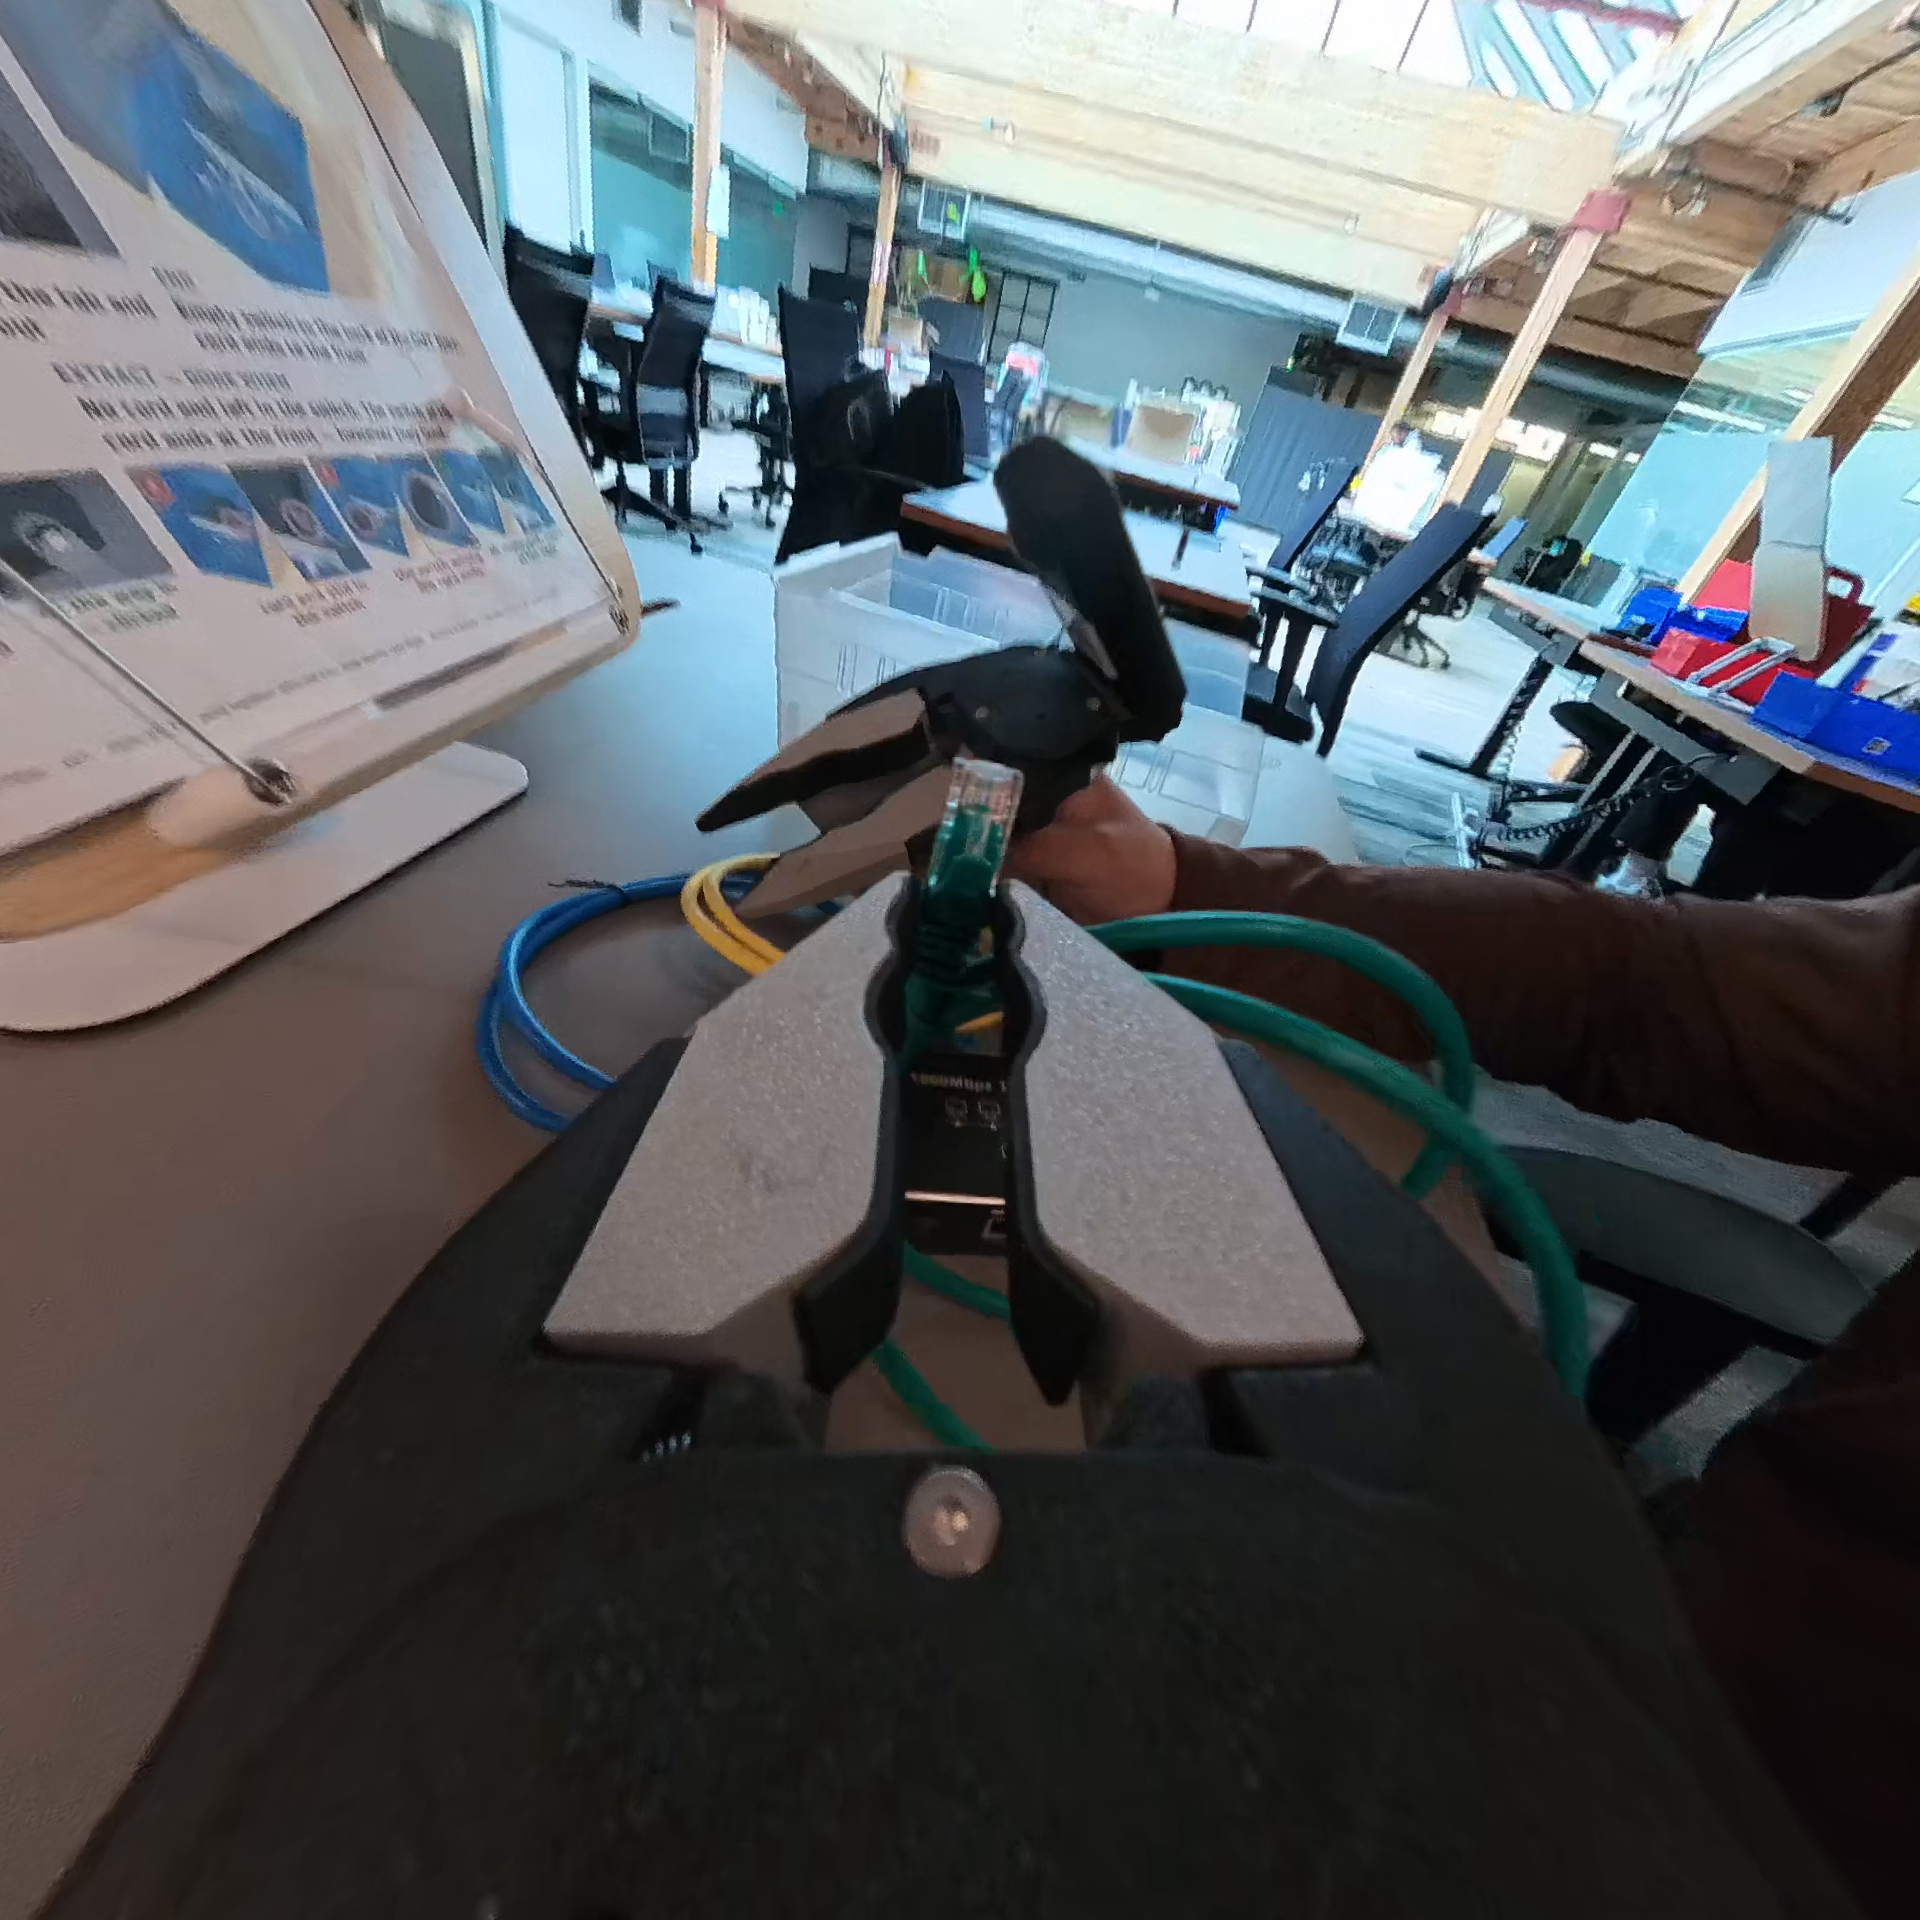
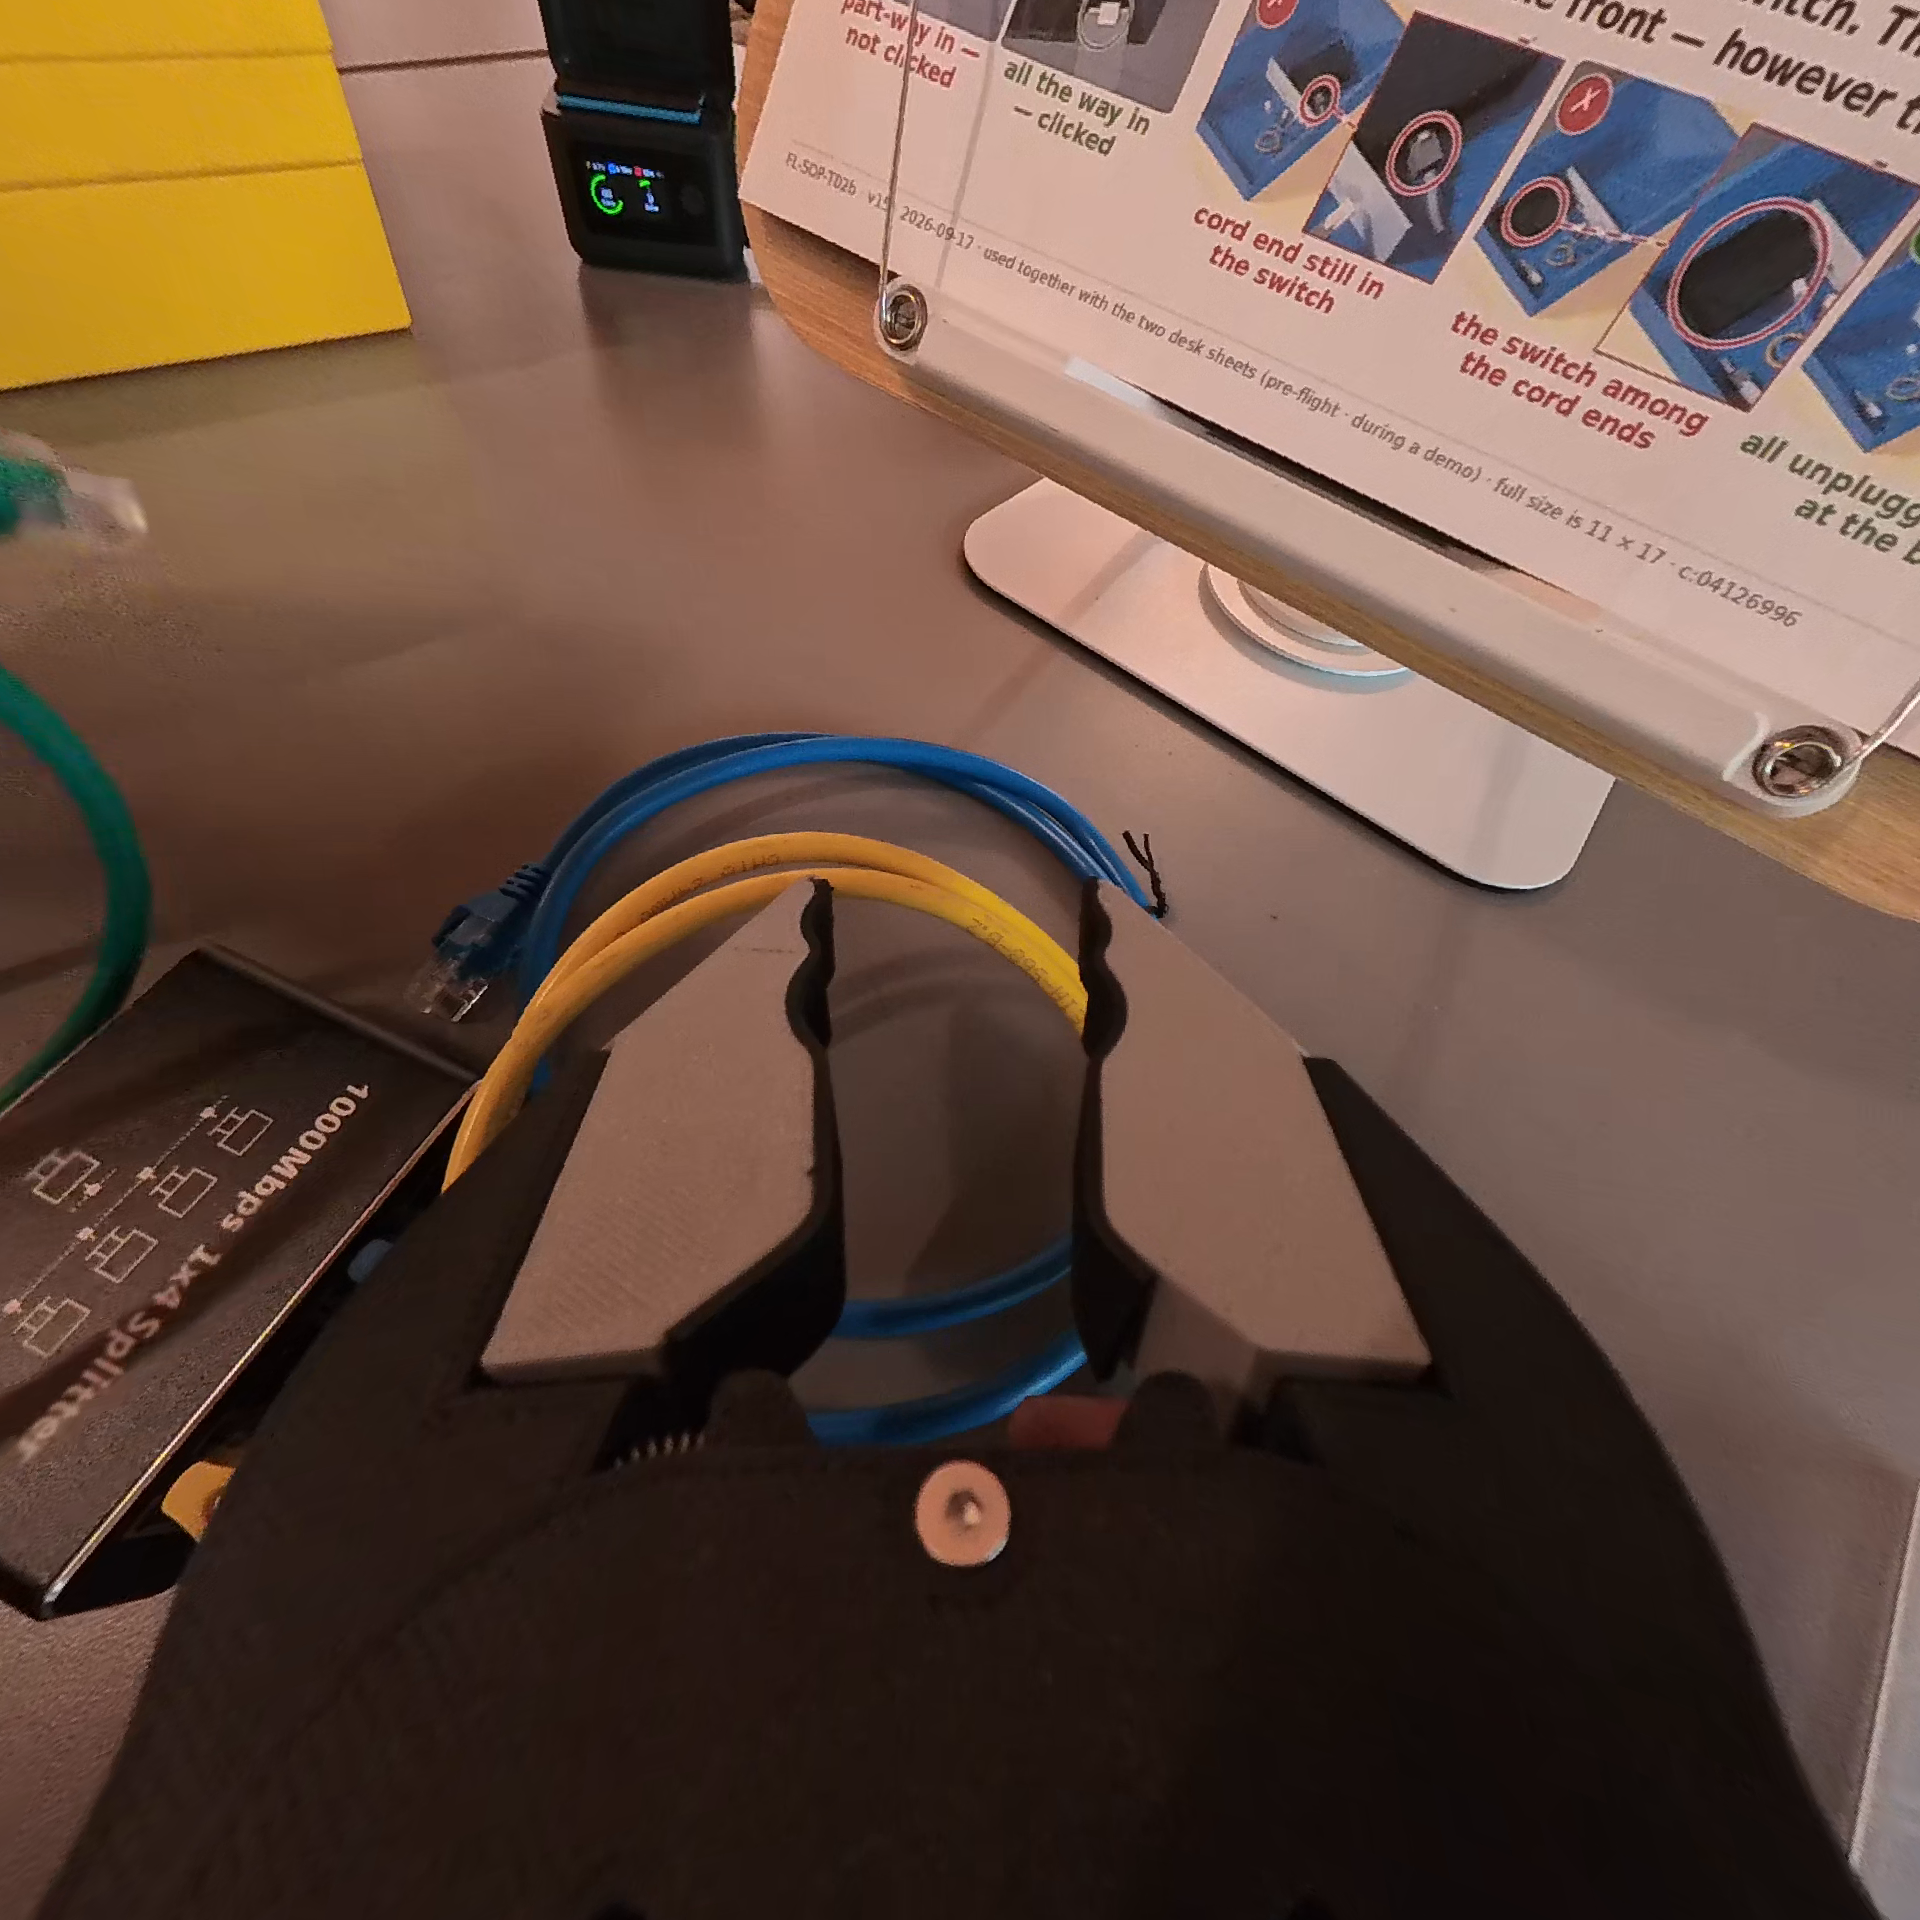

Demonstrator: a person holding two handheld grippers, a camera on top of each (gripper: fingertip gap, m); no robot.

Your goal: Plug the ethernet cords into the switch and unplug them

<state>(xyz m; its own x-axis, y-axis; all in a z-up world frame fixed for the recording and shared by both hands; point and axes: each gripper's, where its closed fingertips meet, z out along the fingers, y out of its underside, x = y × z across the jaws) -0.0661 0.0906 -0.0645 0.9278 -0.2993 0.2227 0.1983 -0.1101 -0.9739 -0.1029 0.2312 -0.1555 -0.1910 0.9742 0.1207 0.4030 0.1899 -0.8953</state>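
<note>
Your left gripper (image 1: pixel 951 935) is clamped on the green cord (image 1: pixel 1351 1039) just behind its plug (image 1: pixel 977 821), and the clear plug tip sticks out past the fingertips, pointing up and away from you. The black switch (image 2: pixel 177 1247) lies flat on the grey desk (image 2: pixel 520 623), and in the left wrist view a sliver of it shows between the fingers, directly under the held cord. So the plug's long axis runs away from the switch rather than toward a port (which face carries the free ports, I cannot tell from here).

Your right gripper (image 2: pixel 951 935) is spread wide and holds nothing. It hovers just right of the switch, over the coiled yellow cord (image 2: pixel 727 868) and blue cord (image 2: pixel 831 753). The blue cord's plug (image 2: pixel 462 956) lies loose on the desk, touching or nearly touching the switch's far corner.

My reading: the left is the working hand, since it has the plug and sits right above the switch. You likely need to tip the plug down and line its axis with a port. The right, being just beside the switch, is well placed to steady it.
</note>
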